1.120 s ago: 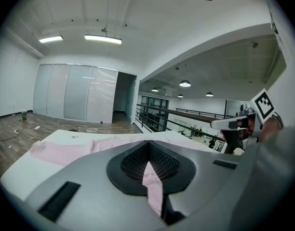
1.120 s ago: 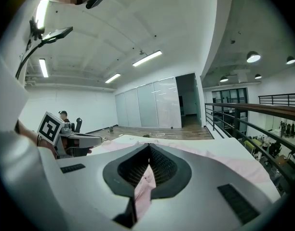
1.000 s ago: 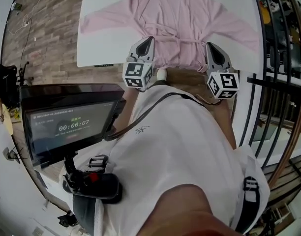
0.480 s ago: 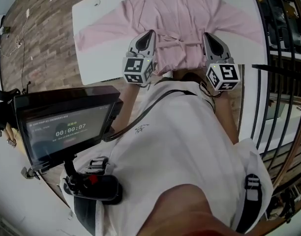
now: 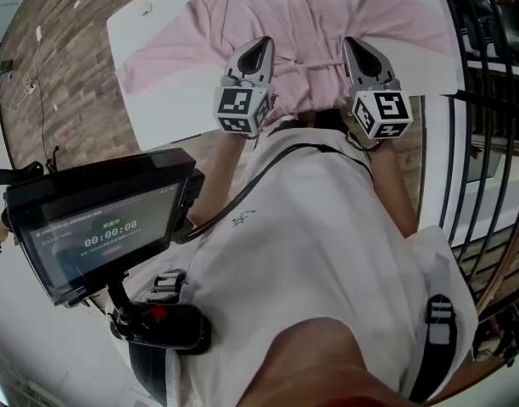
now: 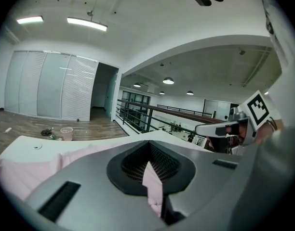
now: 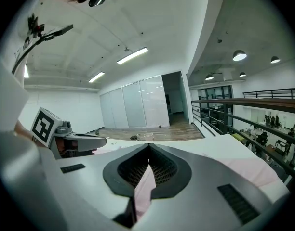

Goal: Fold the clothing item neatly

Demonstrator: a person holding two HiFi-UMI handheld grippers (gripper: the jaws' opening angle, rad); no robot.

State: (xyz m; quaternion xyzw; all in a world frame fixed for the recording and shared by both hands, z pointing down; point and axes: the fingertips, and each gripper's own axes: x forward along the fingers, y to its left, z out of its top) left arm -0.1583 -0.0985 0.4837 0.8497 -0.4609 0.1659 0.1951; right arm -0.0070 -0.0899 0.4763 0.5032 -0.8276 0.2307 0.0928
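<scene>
A pink robe [image 5: 302, 11] lies spread on the white table [image 5: 132, 36], sleeves out to both sides, belt across the waist. My left gripper [image 5: 261, 49] is shut on the robe's near hem at the left. My right gripper [image 5: 354, 47] is shut on it at the right. In the left gripper view a fold of pink cloth [image 6: 153, 184] sits pinched below the closed tips of the left gripper [image 6: 148, 146]. The right gripper view shows the same: pink cloth [image 7: 145, 182] is caught in the right gripper [image 7: 148, 149]. Each gripper shows in the other's view.
A dark monitor [image 5: 98, 227] with a running timer stands on a mount at my lower left. A black railing [image 5: 467, 142] runs along the right of the table. Brown plank floor [image 5: 60, 91] lies to the table's left. My white shirt fills the lower frame.
The left gripper has moved a little forward and up with the hem in it. The right gripper has hardly moved. The table sits higher in the head view.
</scene>
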